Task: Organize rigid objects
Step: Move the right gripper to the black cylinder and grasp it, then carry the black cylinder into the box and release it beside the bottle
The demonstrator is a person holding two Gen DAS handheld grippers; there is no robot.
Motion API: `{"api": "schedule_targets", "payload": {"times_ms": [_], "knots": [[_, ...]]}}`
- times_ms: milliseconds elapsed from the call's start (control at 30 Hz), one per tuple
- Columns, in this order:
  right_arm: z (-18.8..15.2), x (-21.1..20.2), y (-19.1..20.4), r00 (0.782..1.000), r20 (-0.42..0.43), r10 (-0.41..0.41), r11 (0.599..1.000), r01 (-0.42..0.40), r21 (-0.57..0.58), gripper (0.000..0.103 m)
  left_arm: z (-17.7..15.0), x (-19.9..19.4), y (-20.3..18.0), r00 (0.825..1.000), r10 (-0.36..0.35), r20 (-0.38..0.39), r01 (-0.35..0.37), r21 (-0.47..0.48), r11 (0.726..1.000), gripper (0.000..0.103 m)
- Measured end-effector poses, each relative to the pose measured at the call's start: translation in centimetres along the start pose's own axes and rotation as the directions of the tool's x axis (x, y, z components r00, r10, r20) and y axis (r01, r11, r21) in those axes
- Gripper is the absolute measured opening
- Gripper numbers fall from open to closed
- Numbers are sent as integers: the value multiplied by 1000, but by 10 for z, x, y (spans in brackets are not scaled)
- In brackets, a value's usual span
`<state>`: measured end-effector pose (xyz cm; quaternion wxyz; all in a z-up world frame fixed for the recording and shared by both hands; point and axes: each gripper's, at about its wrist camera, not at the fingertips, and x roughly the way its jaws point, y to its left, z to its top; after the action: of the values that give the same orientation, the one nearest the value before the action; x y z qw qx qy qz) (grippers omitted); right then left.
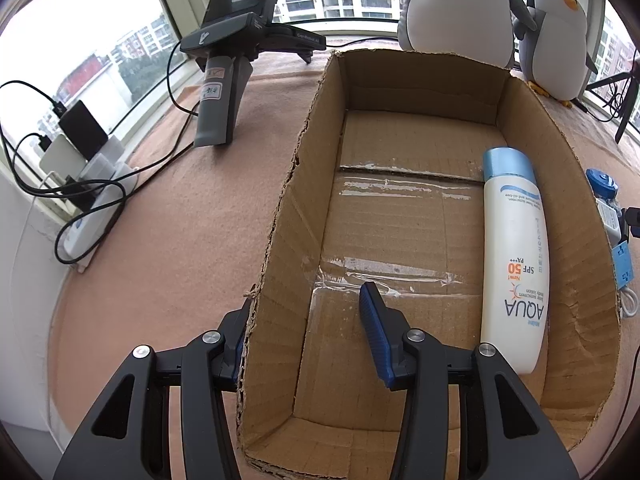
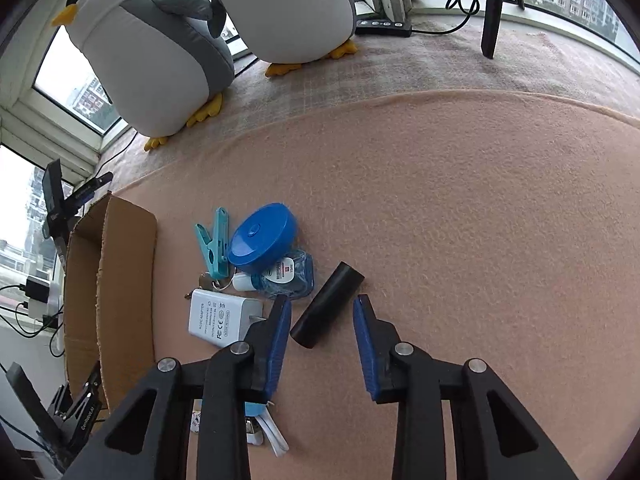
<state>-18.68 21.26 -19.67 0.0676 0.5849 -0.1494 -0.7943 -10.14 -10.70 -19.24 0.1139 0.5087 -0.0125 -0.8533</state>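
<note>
Left claw (image 1: pixel 308 320) was spread wide, straddling the cardboard box's (image 1: pixel 280 240) left wall, one finger outside and one inside. Only that camera showed inside the box: a sunscreen bottle (image 1: pixel 514 256) lying along the right wall, around 3 o'clock. The right wrist view had the leftovers on the desk (image 2: pixel 460 208). Right claw (image 2: pixel 322 328) was open around a black cylinder (image 2: pixel 328 304), not touching it, with a white adapter (image 2: pixel 220 318), blue round case (image 2: pixel 262 238) and teal clip (image 2: pixel 214 246) at 10 o'clock.
</note>
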Motion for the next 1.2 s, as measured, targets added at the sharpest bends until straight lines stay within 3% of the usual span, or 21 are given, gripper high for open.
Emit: {"api": "schedule_targets", "payload": {"times_ms": [300, 467, 700, 967, 1200], "knots": [[4, 12, 1, 999, -23, -40, 999, 40, -9, 25, 0, 0, 0, 1000, -2, -1, 2, -2, 1000, 45], [7, 13, 0, 996, -25, -87, 996, 86, -40, 15, 0, 0, 0, 1000, -3, -1, 3, -2, 1000, 45], [2, 10, -3, 994, -15, -109, 991, 107, -84, 15, -2, -1, -1, 1000, -4, 1, 4, -5, 1000, 45], [-10, -13, -2, 997, 24, -69, 994, 70, -81, 15, -2, -1, -2, 1000, -3, 1, 3, -5, 1000, 45], [-20, -40, 42, 998, 57, 22, 985, -12, -169, 15, -2, -1, -1, 1000, -5, 2, 5, -7, 1000, 45]]}}
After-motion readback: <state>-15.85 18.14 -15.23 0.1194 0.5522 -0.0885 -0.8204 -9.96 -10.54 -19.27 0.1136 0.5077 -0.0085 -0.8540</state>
